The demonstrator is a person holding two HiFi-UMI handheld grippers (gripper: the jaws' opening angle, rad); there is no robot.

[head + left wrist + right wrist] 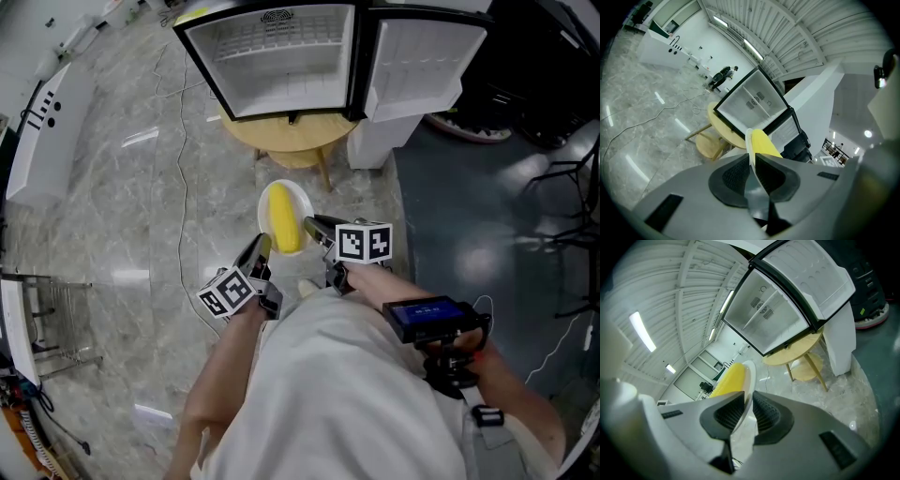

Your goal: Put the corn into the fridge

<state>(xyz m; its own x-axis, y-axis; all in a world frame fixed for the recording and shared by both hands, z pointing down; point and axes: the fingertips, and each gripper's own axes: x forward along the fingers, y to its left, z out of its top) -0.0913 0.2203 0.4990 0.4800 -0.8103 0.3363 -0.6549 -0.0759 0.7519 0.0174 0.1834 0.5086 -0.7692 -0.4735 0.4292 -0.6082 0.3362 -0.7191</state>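
Yellow corn cob (pixel 284 217): lies on a small round white plate (pixel 263 214), carried above the floor. Left gripper (pixel 261 250): jaws pinched on the plate rim at 7 o'clock. Right gripper (pixel 315 228): jaws clamped on the rim at 4 o'clock. Open white mini fridge (pixel 281 56): at 12 o'clock on a round wooden table (pixel 291 139), well apart from the plate.

No words, brands or numbers are reading clearly anywhere.
- Cube on left gripper (pixel 264 246) is showing black-and-white square markers (pixel 228 293): patterns only, no characters.
- Cube on right gripper (pixel 311 225) is showing the same kind of markers (pixel 364 243).
- Small device (pixel 427 316) on the person's right forearm is showing a blue-lit screen; its print is too small to read.
- White counter (pixel 42 122) at far left is bearing dark marks, not resolving into letters.
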